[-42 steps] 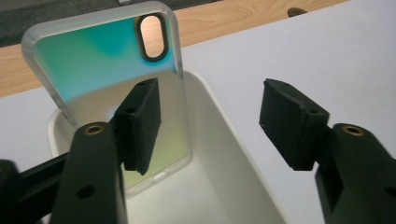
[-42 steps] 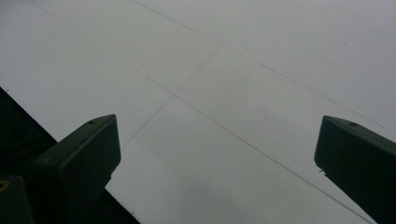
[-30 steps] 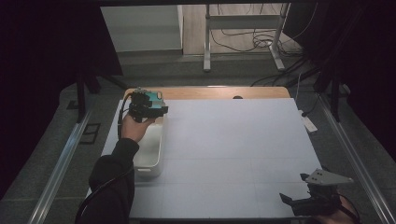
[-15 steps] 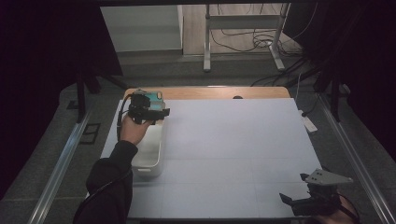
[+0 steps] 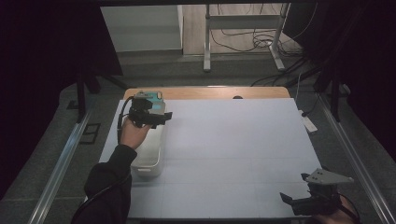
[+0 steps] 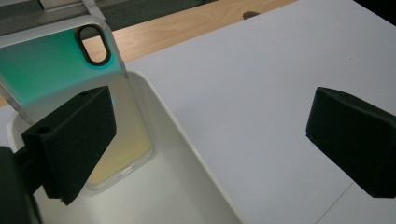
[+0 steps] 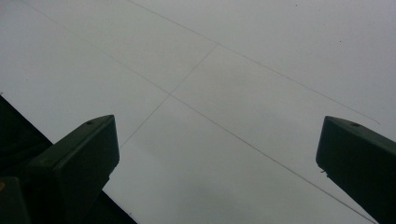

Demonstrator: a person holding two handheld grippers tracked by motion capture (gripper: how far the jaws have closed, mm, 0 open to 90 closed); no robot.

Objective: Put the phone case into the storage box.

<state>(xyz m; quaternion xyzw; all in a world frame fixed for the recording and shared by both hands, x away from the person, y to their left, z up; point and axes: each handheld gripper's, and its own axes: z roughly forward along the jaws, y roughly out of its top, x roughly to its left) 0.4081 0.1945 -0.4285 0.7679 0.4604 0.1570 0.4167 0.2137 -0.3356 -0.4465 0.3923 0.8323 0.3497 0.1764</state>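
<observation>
The phone case [image 6: 56, 70] is being leaned in the white bin [image 6: 187, 186] at the bench's [image 5: 233, 140] left edge, camera cutout uppermost; wide bare bench is lying rightward. Both the left gripper [image 6: 205, 140], its fingers having just been opening, and the right gripper [image 7: 215, 158] are being held open, gripping nothing.

A lab or test room: black curtains [image 5: 51, 42] surround the table [image 5: 233, 140], loose cables [image 5: 243, 35] cross the floor, and metal rails [image 5: 60, 168] flank it.

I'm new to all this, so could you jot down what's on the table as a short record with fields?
left tool: open, jaws just opened, nothing between them, over the bin
phone case: clear, teal tint, leaning in the bin
bin: white, left side of table
right tool: open, holds nothing, near right corner
table: white cover
</observation>
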